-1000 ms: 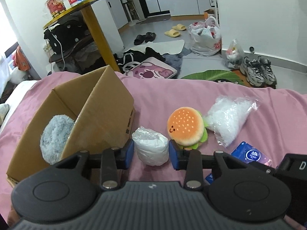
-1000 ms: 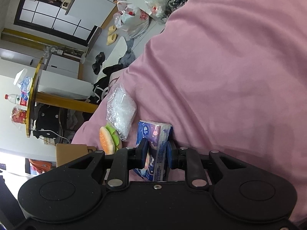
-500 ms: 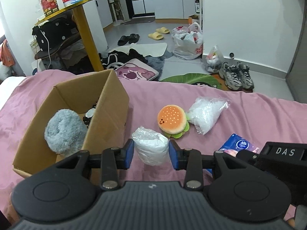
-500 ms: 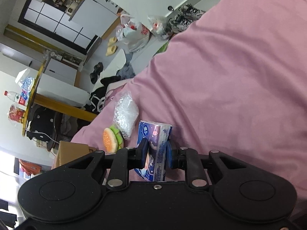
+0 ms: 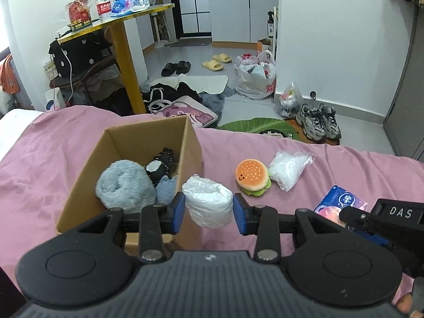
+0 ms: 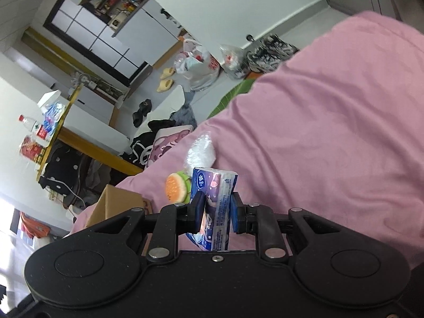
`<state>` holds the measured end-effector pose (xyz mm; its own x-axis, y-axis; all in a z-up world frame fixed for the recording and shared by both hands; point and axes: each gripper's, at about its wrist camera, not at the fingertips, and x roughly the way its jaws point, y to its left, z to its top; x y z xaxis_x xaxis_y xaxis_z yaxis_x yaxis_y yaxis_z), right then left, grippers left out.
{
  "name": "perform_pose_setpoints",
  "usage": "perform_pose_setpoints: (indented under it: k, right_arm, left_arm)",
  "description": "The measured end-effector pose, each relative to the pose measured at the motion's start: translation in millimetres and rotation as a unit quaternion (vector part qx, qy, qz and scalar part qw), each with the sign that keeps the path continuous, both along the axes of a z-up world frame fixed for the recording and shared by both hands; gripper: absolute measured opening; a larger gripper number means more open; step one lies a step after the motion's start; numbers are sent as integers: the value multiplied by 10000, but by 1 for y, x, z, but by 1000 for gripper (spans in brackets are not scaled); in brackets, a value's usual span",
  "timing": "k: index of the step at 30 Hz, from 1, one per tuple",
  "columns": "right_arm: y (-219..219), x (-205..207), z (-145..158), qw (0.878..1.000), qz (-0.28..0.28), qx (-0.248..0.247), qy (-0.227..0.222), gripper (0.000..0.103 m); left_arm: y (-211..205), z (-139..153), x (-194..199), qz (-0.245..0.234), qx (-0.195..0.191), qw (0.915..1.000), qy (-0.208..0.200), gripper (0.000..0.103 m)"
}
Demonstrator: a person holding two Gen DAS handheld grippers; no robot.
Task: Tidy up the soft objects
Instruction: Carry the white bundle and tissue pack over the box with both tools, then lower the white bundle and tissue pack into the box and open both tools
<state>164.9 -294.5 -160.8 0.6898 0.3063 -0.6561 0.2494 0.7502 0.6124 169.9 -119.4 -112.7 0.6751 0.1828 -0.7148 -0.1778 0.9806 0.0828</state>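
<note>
Pink bedsheet [image 5: 66, 159] as work surface, cluttered floor beyond the far edge; cardboard box [image 5: 193, 153] standing open on the bed at left, already containing a grey fluffy item [image 5: 124, 185] and a dark toy [image 5: 159, 167].

Left claw [image 5: 208, 210] clenched on a white wrapped bundle [image 5: 208, 201], blue pads pressing both sides, bundle raised clear of the sheet and level with the box's near right wall; right claw [image 6: 214, 210] clenched on a blue tissue pack [image 6: 214, 198], pack upright between the pads and lifted off the bed. Burger plush [image 5: 253, 176] and clear plastic bag [image 5: 288, 168] lying on the sheet, touching each other, right of the box and not yet collected.

Step in hand, as judged: carry both held items to the box and drop them in.

- Keep both grips firm until each item is over the opening; soft wrapping likely to deform and slip if pressure eases early.
- Bring the bundle over the right wall, not against it; light cardboard likely to tip or slide on bedding if struck.
- Release into the free pocket near the right wall; left half already filled by the fluffy item.
- Deliver one claw at a time; opening probably too narrow for both together.

Clearances: open sheet between box and burger plush suits the right claw's approach; far bed edge well behind the items; near wall of the box partly hidden under the left claw body, so margin there not determinable.
</note>
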Motion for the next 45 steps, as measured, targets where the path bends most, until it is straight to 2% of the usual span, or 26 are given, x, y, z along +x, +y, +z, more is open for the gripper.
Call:
perform_pose_setpoints:
  k: [26,45]
  right_arm:
    - [68,-6,68,9932,456,-675,-832,21]
    - [120,1,87,9817,963,-1158,-1165,21]
  left_arm:
    - [73,47,-27,27,-598,9970,-499,38]
    - [139,51,-16,50,-921,9943,-544,38]
